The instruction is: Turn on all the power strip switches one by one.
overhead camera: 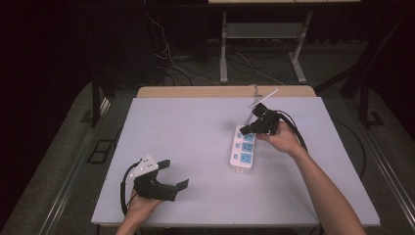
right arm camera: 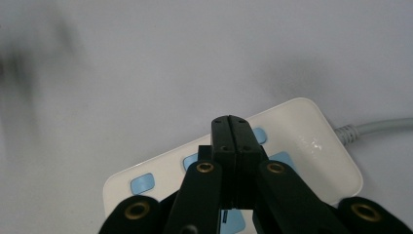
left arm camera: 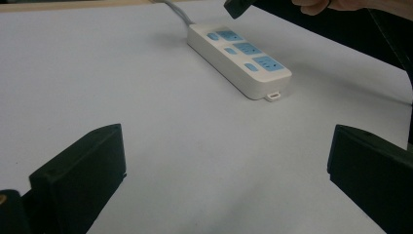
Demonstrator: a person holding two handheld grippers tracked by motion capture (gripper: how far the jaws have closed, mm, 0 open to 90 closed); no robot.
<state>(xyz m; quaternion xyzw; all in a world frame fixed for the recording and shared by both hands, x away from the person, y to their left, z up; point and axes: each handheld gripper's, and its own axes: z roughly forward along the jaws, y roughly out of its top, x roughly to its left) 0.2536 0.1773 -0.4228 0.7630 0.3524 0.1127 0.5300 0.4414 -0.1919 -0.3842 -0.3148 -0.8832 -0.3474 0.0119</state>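
Right tool (overhead camera: 246, 128) has its two black jaws pressed together with nothing between them, and it hangs over the far end of the white power strip (overhead camera: 242, 149). From the right gripper view, the closed tip (right arm camera: 236, 141) is above the strip (right arm camera: 302, 146), near the small blue switches; I cannot tell if it touches the surface. Left tool (overhead camera: 176, 174) has its jaws wide apart and empty, low over the near left part of the desk (overhead camera: 195, 132), well apart from the strip.

The power strip lies flat on the desk, right of the middle. Its long axis runs from near to far, slightly tilted. It has three blue sockets in a row. Its grey cord (left arm camera: 178, 10) leaves from the far end toward the back edge of the desk.
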